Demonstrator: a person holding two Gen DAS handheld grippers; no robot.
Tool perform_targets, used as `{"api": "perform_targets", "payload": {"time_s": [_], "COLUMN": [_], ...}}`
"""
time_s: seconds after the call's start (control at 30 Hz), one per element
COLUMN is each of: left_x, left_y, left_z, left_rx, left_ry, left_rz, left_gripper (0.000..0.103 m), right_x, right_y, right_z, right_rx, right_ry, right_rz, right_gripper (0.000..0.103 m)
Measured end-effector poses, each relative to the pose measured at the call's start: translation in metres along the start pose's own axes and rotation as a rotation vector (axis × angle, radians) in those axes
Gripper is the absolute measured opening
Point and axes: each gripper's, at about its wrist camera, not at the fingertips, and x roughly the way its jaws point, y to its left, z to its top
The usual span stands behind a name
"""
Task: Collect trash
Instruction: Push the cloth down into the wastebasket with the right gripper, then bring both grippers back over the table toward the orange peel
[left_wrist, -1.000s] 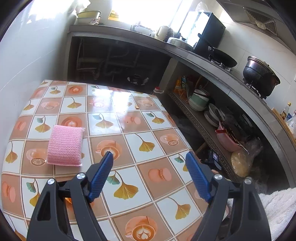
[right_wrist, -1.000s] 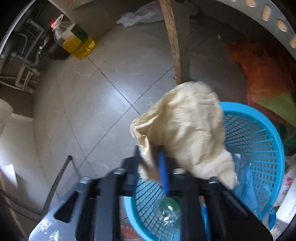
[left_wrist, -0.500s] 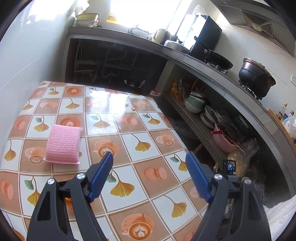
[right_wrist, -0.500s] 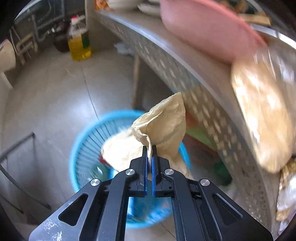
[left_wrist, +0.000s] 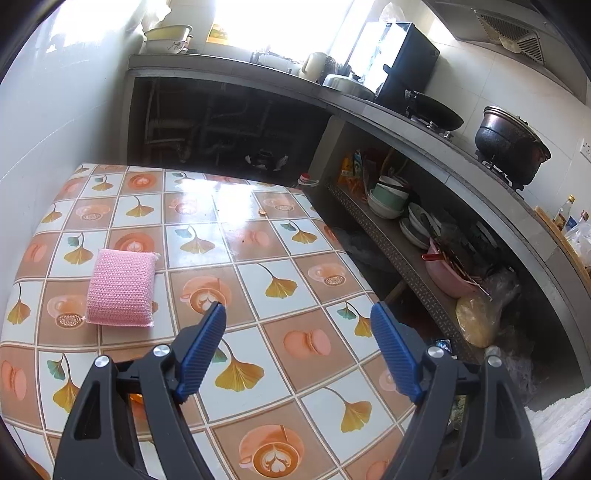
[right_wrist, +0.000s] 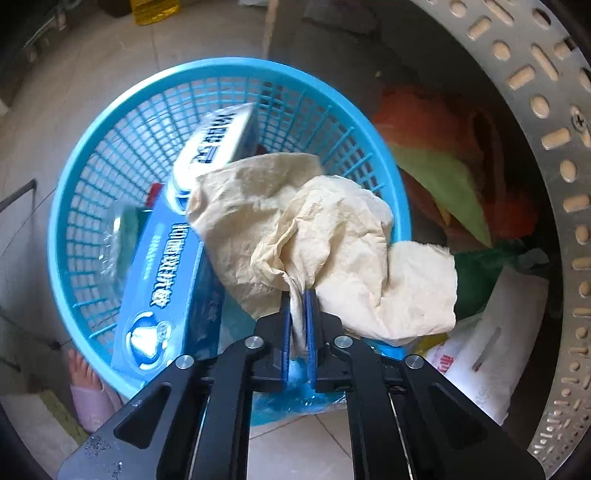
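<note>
My right gripper (right_wrist: 298, 295) points down over a blue plastic basket (right_wrist: 110, 122). A strand of crumpled beige paper (right_wrist: 332, 236) sits between its blue pads, which still touch it as the jaws are opening. The rest of the paper spreads over the basket's right rim. Inside the basket lie a blue carton (right_wrist: 162, 280), a white and blue box (right_wrist: 218, 144) and a clear wrapper (right_wrist: 118, 236). My left gripper (left_wrist: 297, 314) hovers open over the tiled table (left_wrist: 236, 221), nothing between its fingers. A pink sponge (left_wrist: 121, 288) lies to its left.
A perforated metal shelf (right_wrist: 546, 110) curves close on the right of the basket, with orange and green bags (right_wrist: 443, 162) under it. A person's foot in a pink slipper (right_wrist: 86, 387) stands by the basket. Counter shelves with bowls (left_wrist: 391, 199) and pots run right of the table.
The right gripper swung from beside the shelf to directly over the basket, carrying the paper, and a small gap now shows between its pads. The left view is unchanged.
</note>
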Motion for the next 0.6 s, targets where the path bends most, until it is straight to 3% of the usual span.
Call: {"api": "perform_targets", "payload": {"time_s": [0.03, 0.07, 0.1, 0.47, 0.6], "left_x": [0.0, 0.0, 0.0, -0.023, -0.035], "left_y": [0.0, 0.0, 0.0, 0.002, 0.0], "left_z": [0.0, 0.0, -0.001, -0.01, -0.014], "left_rx": [0.0, 0.0, -0.001, -0.022, -0.017], "left_ry": [0.0, 0.0, -0.001, -0.038, -0.055], "left_rz": [-0.001, -0.002, -0.004, -0.02, -0.021], "left_gripper": [0.078, 0.078, 0.078, 0.078, 0.078], "right_x": [-0.003, -0.008, -0.015, -0.079, -0.098], "right_y": [-0.001, -0.001, 0.0, -0.003, -0.006], "right_z": [-0.001, -0.005, -0.007, -0.049, -0.066], "right_rx": [-0.004, -0.004, 0.001, -0.001, 0.001], "right_ry": [-0.003, -0.01, -0.026, -0.116, -0.143], "right_rz": [-0.003, -0.004, -0.003, 0.025, 0.018], "right_gripper": [0.021, 0.037, 0.044, 0.062, 0.062]}}
